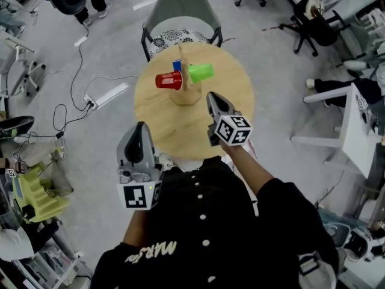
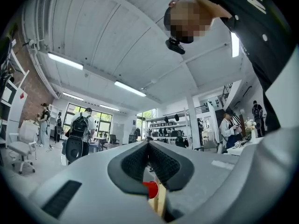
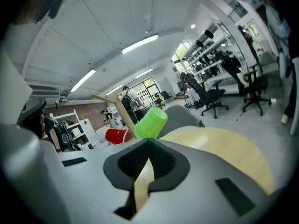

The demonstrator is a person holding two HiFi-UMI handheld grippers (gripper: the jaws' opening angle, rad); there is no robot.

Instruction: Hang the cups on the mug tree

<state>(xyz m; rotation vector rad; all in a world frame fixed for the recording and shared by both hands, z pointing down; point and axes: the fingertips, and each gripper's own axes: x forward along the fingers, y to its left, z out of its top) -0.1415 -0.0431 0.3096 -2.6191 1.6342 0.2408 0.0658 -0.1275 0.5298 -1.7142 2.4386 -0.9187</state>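
There they hang: red cup (image 1: 169, 80), green cup (image 1: 200, 73) and blue cup (image 1: 177, 65) on the mug tree (image 1: 183, 56), on the round table (image 1: 231, 116). The left gripper (image 1: 141, 129) and right gripper (image 1: 212, 96) are both clenched on nothing. The cups look like light, stiff plastic, so pinch the rim.

The left gripper (image 2: 148, 143) has its dark ribbed pads (image 2: 133, 164) meeting at the tips, with nothing caught between them. Through the gap below the tips show a red cup (image 2: 150, 189) and, just beside it, a pale wooden post of the mug tree (image 2: 160, 202). Beyond is a bright hall with ceiling strip lights (image 2: 65, 61), where a person with a backpack (image 2: 77, 134) stands at the left.
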